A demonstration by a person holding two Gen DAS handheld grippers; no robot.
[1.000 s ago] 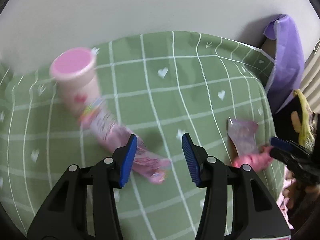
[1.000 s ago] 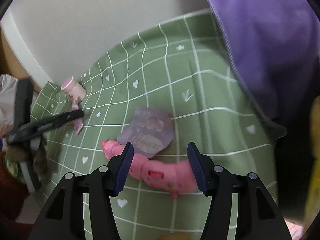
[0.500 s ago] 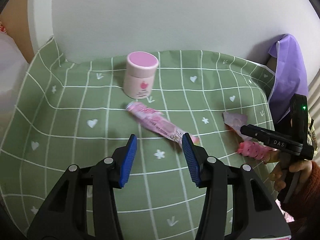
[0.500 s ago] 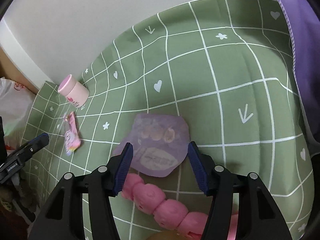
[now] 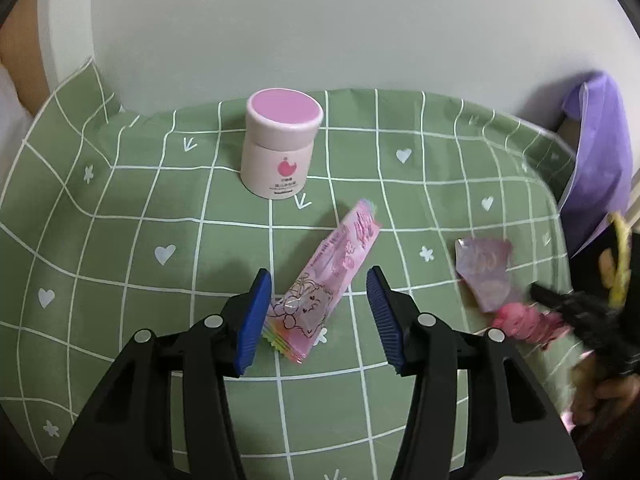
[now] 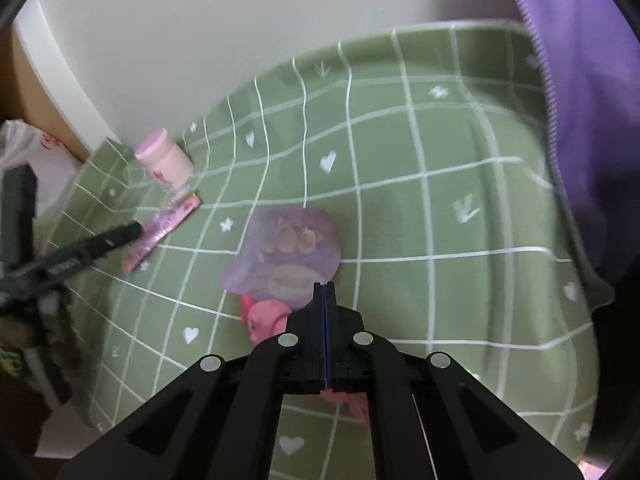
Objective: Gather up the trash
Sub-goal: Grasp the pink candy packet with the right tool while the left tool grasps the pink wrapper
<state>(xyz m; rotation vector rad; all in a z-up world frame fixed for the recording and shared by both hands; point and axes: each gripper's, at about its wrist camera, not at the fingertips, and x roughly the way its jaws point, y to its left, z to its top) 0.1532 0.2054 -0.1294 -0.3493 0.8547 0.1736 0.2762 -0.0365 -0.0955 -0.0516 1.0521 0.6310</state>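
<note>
Tablecloth (image 5: 120, 240): green with a white grid, small white hearts, flowers and arrow marks; covers the whole work surface up to a pale wall; everything else lies on it.
Purple fabric (image 6: 580, 100): hangs over the cloth's right edge; fills the upper right of the right wrist view; well apart from the trash.
Left gripper (image 5: 318, 312): held wide, blue pads apart; the near end of the long pink wrapper lies between the pads, closer to the left one; I cannot tell whether that pad touches it.
Right gripper (image 6: 324, 292): blue pads pressed flat together with no gap showing; its tip sits over the near edge of the purple wrapper and just above the pink bumpy piece; whether anything is pinched between the pads I cannot tell.
Pink jar (image 5: 282, 148): upright near the wall; pink lid, pale body, a pink mark on its front; just beyond the far end of the long pink wrapper, not touching it.
Purple wrapper (image 6: 286, 252): flat, translucent, lying near the cloth's middle; right of the long wrapper and apart from it.
Long pink wrapper (image 5: 324, 280): flat strip with cartoon print; lies aslant, far end toward the jar.
Pink bumpy piece (image 6: 266, 318): touching the purple wrapper's near edge; partly hidden under the right gripper.
</note>
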